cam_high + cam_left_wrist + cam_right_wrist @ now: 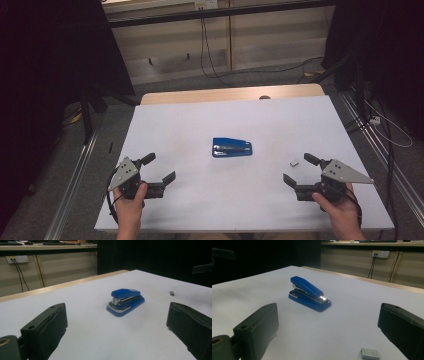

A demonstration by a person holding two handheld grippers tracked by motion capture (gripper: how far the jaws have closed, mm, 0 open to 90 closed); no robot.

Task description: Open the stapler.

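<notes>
A blue stapler [232, 148] lies near the middle of the white table [200, 115]. A small grey block of staples [294, 162] rests to its right. My left gripper [161, 167] is held at the front left, open and empty, its jaws pointing toward the stapler [125, 301]. My right gripper [299, 170] is held at the front right, open and empty, just beside the staple block [370, 353]. From the right gripper view the stapler [309, 293] sits ahead between the jaws, well clear of them.
A wooden strip [230, 94] runs along the table's far edge. Cables [210, 60] hang down the back wall. Metal rails [75, 180] flank the table on both sides, with dark curtains beyond.
</notes>
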